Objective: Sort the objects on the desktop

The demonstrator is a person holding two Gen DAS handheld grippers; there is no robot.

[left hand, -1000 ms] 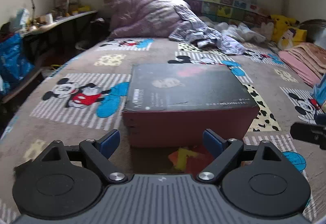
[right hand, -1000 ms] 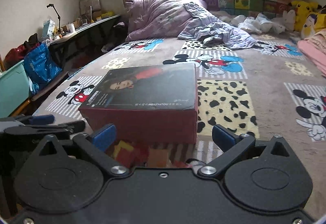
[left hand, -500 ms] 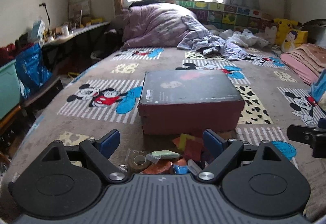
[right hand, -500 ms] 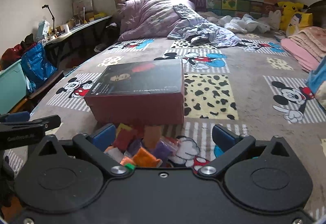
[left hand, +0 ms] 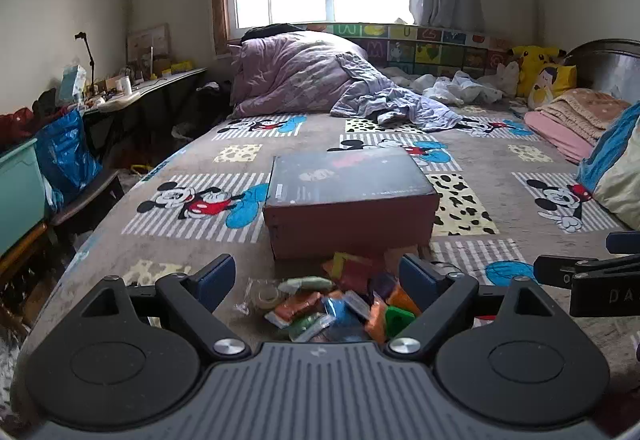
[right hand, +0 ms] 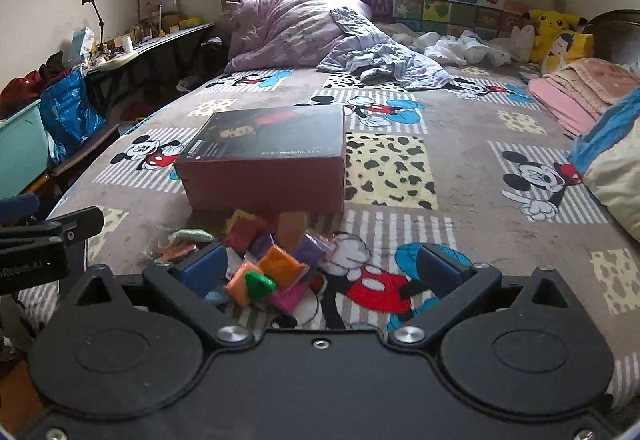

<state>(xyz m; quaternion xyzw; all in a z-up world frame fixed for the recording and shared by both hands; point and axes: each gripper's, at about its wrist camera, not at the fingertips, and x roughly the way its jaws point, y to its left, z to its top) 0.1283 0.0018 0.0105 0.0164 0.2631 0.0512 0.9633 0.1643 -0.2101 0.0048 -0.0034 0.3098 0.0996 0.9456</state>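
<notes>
Both jaws spread wide and empty, left gripper (left hand: pixel 316 280) and right gripper (right hand: pixel 320 268), above the pile of coloured packets (right hand: pixel 272 264) near the bed's (right hand: pixel 460 200) front edge, just before the closed box (right hand: pixel 268 156), pile centred ahead of left, left-of-centre for right.

Heap of packets (left hand: pixel 344 300) on the bed (left hand: pixel 500 160), just before the box (left hand: pixel 352 200).

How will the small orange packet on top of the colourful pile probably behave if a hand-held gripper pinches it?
The orange packet looks wrapped in glossy film, so it may slip. Its rounded, pillow-like shape suggests that it is soft and would dent. It lies loosely on other packets, so neighbours may shift when it is lifted.
</notes>
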